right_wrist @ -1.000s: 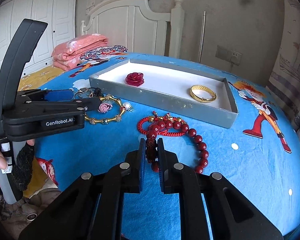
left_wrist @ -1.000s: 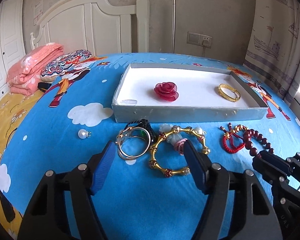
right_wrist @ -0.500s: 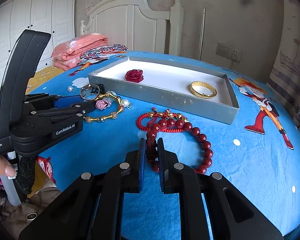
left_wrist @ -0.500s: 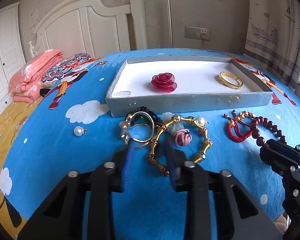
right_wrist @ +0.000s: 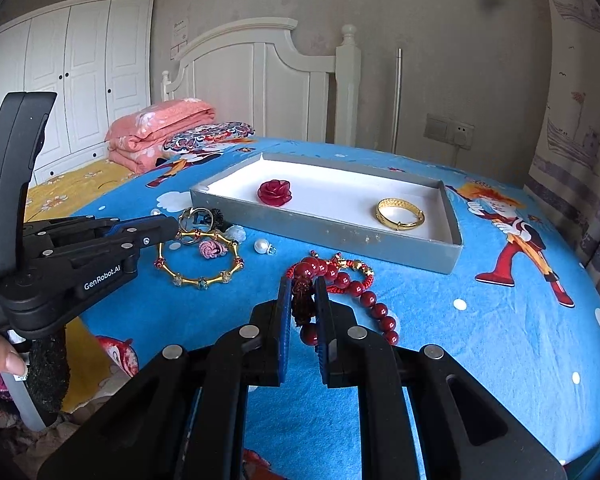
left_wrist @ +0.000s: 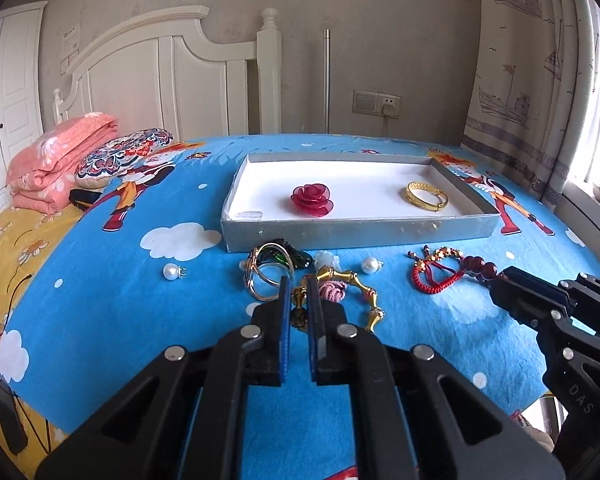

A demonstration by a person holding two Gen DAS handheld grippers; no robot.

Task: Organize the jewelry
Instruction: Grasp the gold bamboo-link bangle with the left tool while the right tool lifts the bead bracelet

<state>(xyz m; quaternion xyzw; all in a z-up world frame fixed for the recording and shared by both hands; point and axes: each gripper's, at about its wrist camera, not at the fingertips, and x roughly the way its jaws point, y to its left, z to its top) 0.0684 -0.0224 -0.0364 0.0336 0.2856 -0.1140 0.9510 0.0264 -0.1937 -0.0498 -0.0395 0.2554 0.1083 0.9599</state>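
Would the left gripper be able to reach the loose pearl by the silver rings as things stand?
Probably not yet: the left gripper is shut on the gold bracelet. The pearl lies unobstructed on the bedspread.

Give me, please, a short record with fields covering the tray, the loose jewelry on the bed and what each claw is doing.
tray: grey tray, holding red rose and gold bangle
loose on bedspread: pearl, silver rings, red cord bracelet
left claw: shut on gold bead bracelet
right claw: shut on red bead bracelet
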